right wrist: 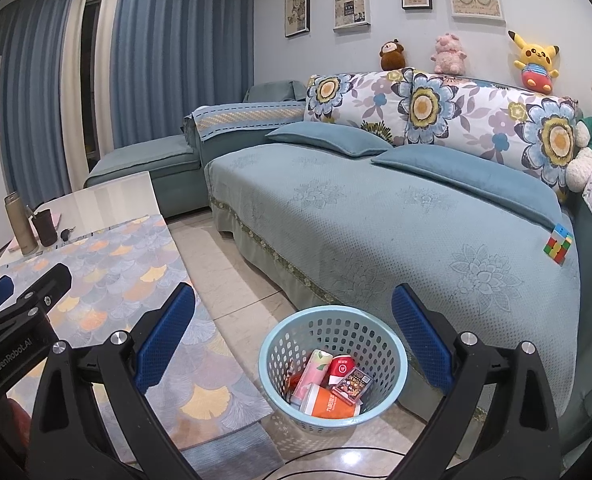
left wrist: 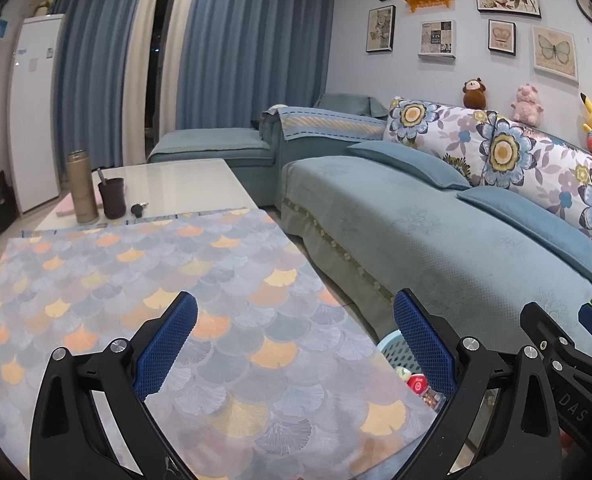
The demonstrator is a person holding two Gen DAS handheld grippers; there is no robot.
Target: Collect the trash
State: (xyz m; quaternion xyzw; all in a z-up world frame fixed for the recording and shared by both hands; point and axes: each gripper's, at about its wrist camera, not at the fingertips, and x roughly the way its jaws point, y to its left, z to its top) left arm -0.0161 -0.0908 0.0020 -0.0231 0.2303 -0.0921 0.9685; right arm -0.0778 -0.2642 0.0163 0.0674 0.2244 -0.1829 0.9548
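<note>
Your left tongs stood wide open with nothing between the blue pads; they hovered over the patterned cloth covering the surface, touching nothing. Your right tongs were likewise spread wide and empty, hanging above the floor with the light blue basket seen between the pads at 6 o'clock in the right wrist view.

The basket sat on the tiled floor, between the surface's edge and the sofa. Inside lay the trash: an orange cup at the front, a red and white carton, a pink wrapper, and a dark printed box, all piled together and touching.

From the left wrist view the basket rim showed at 5 o'clock, partly hidden behind the right pad.

At 10 o'clock on the surface stood a metal flask, just beside a dark cup and keys.
</note>
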